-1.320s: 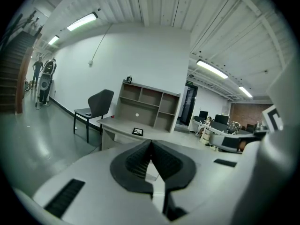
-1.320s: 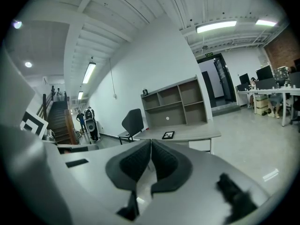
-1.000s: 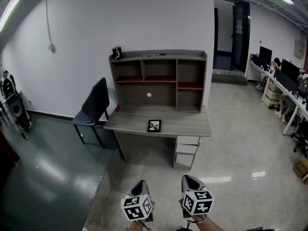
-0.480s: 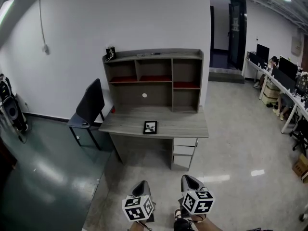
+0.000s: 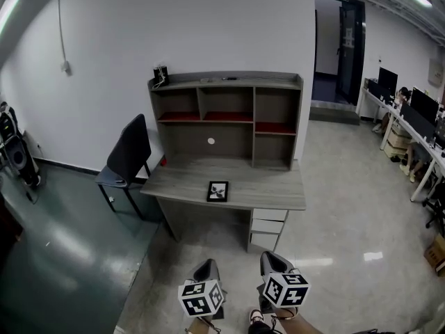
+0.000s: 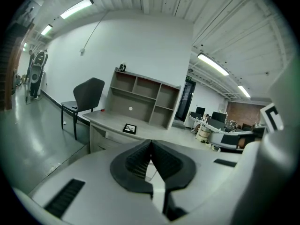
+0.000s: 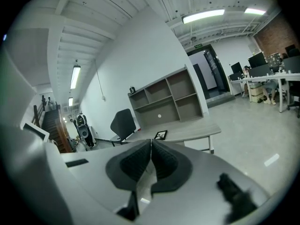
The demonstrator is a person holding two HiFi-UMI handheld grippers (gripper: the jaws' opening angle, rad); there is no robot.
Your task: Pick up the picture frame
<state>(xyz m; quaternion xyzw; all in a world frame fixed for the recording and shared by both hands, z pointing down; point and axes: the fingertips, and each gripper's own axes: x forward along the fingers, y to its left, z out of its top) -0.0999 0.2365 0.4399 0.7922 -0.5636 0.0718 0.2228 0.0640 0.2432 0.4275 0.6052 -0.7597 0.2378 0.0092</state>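
Here, from left to right: a dark chair beside the hutch desk; the left gripper, jaws pressed together and empty; the picture frame, flat near the desk's front edge, well apart from both grippers; the right gripper, likewise closed on nothing.

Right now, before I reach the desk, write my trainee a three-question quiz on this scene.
1. True or false: the picture frame lies flat on the desk top.
2. In the head view, the chair stands at the desk's: A) left end, B) right end, C) front.
3. Fill in: the jaws of the left gripper and the right gripper are ____, with nothing between them.
Key: 1 true; 2 A; 3 shut.
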